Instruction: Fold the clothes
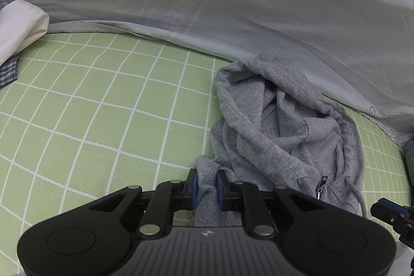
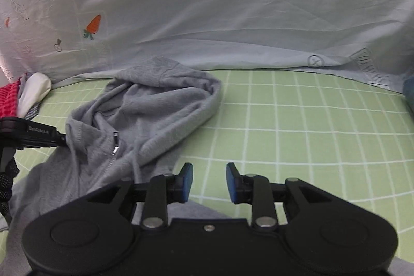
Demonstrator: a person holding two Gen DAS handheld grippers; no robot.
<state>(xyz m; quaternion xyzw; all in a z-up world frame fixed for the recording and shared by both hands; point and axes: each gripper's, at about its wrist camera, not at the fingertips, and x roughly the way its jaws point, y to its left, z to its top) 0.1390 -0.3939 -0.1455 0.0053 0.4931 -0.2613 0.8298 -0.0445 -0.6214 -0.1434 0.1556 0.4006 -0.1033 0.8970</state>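
1. Left gripper: blue pads pressed onto a bunched fold of the grey fleece zip-up hoodie, at its near left edge. Pinch looks firm; cloth fills the gap between the pads.
2. Right gripper: jaws spread, nothing between them. It hangs over the bed's green sheet with white grid lines, just right of the hoodie's near part; some grey cloth lies beneath the gripper body.
3. Hoodie lies on the bed, centre-left in the right wrist view. Hood crumpled and turned over on itself at the far end; metal zipper pull and drawstrings exposed near the collar. No flat panel, no clean fold line visible.
4. Far: pale bed cover printed with orange carrots rises behind. At far left, a rolled white cloth, beside checked and red fabric; whether folded, cannot tell.
5. Judgement: task early. Hoodie gripped on one side only; spreading flat, sleeves and all folds remain.
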